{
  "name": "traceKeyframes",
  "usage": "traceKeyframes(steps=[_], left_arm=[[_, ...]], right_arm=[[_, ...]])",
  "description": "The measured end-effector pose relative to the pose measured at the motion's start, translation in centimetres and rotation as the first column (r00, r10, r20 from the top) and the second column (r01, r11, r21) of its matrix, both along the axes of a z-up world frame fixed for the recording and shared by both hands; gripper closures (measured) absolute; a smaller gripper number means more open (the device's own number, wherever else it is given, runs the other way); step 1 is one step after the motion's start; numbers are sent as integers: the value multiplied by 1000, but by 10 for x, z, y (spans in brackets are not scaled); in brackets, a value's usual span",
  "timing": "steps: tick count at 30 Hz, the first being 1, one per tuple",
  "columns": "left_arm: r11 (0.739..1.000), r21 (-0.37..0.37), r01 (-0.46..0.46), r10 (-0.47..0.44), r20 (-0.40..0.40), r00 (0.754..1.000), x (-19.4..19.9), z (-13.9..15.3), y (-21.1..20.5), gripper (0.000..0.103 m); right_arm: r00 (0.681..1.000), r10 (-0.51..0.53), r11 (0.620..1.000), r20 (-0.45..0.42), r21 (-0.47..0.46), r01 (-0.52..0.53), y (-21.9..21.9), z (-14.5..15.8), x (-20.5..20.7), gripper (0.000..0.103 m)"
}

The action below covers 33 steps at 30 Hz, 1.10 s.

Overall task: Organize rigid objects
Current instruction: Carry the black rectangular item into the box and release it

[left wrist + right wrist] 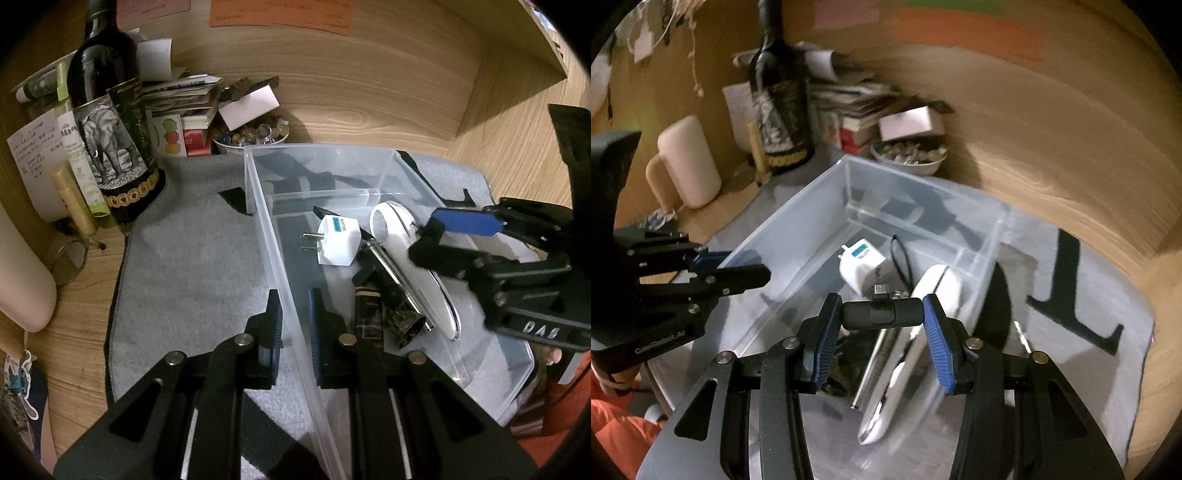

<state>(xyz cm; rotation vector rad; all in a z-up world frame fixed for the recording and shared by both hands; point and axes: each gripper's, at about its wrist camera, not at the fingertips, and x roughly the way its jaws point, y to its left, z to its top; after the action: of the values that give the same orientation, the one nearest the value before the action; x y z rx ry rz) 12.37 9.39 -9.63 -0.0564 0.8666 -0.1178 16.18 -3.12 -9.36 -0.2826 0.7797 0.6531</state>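
Observation:
A clear plastic bin [266, 229] stands on a grey mat [192, 258]; it also shows in the right wrist view [798, 206]. Inside lie a white plug adapter [338, 242], a white handheld device [402, 251], a metal rod [397, 277] and dark small items. My left gripper [295, 325] is shut on the bin's near wall, one finger on each side. My right gripper [881, 314] is shut on a small black device with a plug tip [881, 314], held above the bin's contents. The right gripper also shows in the left wrist view [443, 240].
A dark wine bottle [110, 122] with an elephant label stands at the back left, beside tubes and papers. A bowl of beads [251, 136] and stacked books [192, 107] sit behind the bin. A beige mug [687, 162] stands left. Wooden walls enclose the desk.

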Motion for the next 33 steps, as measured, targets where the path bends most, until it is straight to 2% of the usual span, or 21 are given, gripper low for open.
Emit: traceKeyframes(steps=[7,11,15,21,26,33], left_arm=[[1000,0,0,0,0,1000,0,0,0,89],[1000,1,1,-1,0,1000,0,0,0,89],[1000,0,1,-1,0,1000,0,0,0,89],[1000,-3,-1,1,-1,1000,1,0,-1,89],[1000,-2,0,0,-2,1000,1,0,0,89],[1000,-7,-3,3,-3,1000,2,0,-1,89]], right_arm=[[999,40,999,-10,-32,-40,14,-7,-5,61],[999,28,999,17,-32,-28,13,-4,-7,49],[1000,2,1000,30,-10,-2,5,2,-5,44],[992,-93,995,82,34,90,-19,16,-1,38],[977,-188,981,100,64,182,-47,24,10,37],[943,-325,945,76,61,321,-87,13,32,37]])
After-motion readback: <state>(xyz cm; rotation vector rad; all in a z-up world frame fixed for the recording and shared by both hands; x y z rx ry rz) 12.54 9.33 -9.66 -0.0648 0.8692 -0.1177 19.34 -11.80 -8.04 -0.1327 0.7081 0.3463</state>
